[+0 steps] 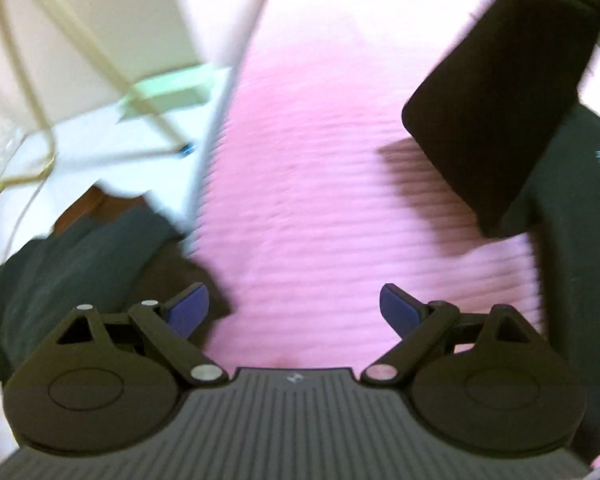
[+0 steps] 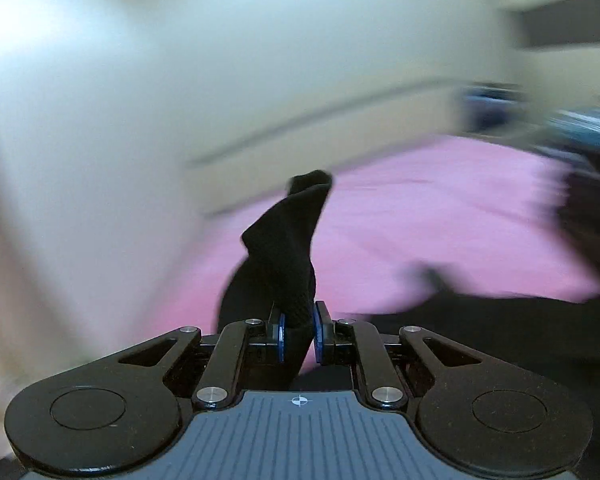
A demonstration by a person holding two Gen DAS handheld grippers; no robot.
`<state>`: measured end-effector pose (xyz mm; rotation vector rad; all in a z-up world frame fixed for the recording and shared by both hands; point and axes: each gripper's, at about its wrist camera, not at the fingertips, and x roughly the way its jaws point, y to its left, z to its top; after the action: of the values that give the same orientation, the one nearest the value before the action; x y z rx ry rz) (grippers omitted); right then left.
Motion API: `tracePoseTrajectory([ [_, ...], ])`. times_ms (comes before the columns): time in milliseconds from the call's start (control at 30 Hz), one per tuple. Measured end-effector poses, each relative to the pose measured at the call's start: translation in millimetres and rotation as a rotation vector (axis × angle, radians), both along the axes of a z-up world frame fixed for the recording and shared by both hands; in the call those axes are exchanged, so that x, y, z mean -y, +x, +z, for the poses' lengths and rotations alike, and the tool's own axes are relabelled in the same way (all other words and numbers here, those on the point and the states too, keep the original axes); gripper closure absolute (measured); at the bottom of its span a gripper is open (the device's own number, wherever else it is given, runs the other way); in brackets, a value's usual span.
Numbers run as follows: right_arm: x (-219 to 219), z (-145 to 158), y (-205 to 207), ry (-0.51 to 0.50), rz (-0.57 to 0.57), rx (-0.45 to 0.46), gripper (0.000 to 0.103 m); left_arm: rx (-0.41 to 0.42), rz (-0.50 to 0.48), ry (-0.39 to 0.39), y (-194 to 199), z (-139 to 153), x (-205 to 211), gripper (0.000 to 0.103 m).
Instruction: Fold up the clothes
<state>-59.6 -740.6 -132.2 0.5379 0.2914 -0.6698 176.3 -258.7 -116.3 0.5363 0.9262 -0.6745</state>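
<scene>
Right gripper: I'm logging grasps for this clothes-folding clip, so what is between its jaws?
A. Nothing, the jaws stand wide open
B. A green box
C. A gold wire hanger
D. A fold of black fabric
D: in the right wrist view the right gripper has its blue pads closed on a fold of black fabric above the pink bedcover.

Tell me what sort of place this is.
Probably a bedroom at home. A pink ribbed bedspread covers a wide flat surface, dark clothes lie spread on it, and a plain pale wall rises just behind. More dark clothing is heaped beside it.
</scene>
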Motion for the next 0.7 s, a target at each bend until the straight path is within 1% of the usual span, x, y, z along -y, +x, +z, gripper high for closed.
tracePoseTrajectory([
  [33, 25.2, -22.3, -26.9, 0.044, -0.079, -0.036, 0.091, -0.002, -0.021, -0.009, -11.6, 1.9, 14.8, 0.013],
  [167, 104.6, -119.4, -108.2, 0.301, -0.244, -0.165, 0.091, -0.031, -0.106, -0.022, -67.0, -0.5, 74.7, 0.013],
  [267, 128.9, -162.6, -126.3, 0.423, -0.203, -0.204, 0.091, -0.063, -0.17, -0.021, -109.3, -7.2, 117.3, 0.013],
  [300, 129.3, -168.0, -127.3, 0.434, -0.187, -0.202, 0.091, -0.071, -0.189, -0.018, -122.4, -8.7, 130.4, 0.013],
  [367, 135.6, -170.2, -130.5, 0.457, -0.17, -0.165, 0.091, -0.087, -0.233, -0.019, -146.3, -8.8, 154.4, 0.013],
  [433, 138.3, -156.5, -132.3, 0.451, -0.143, -0.106, 0.091, -0.088, -0.278, -0.016, -163.0, -7.9, 174.1, 0.013],
  [500, 141.3, -128.7, -134.4, 0.378, -0.083, -0.006, 0.091, -0.081, -0.323, -0.01, -175.5, -6.4, 191.1, 0.013],
  [533, 140.5, -120.9, -136.8, 0.332, -0.054, 0.03, 0.091, -0.076, -0.344, -0.007, -181.2, -5.6, 199.1, 0.013],
  [567, 141.2, -119.4, -139.1, 0.3, -0.033, 0.045, 0.091, -0.067, -0.357, -0.003, -185.0, -4.3, 205.7, 0.013],
  [600, 144.1, -127.3, -142.6, 0.313, -0.028, 0.04, 0.091, -0.062, -0.366, -0.001, -187.6, -3.4, 211.9, 0.013],
  [633, 151.0, -144.0, -146.1, 0.372, -0.055, 0.015, 0.091, -0.059, -0.373, 0.0, -188.5, -3.1, 217.3, 0.013],
  [667, 158.2, -161.1, -149.5, 0.433, -0.084, -0.011, 0.089, -0.058, -0.379, 0.002, -190.2, -2.9, 222.1, 0.013],
  [700, 162.4, -170.3, -155.0, 0.467, -0.126, -0.036, 0.069, -0.059, -0.384, 0.009, -194.2, -3.0, 225.7, 0.013],
])
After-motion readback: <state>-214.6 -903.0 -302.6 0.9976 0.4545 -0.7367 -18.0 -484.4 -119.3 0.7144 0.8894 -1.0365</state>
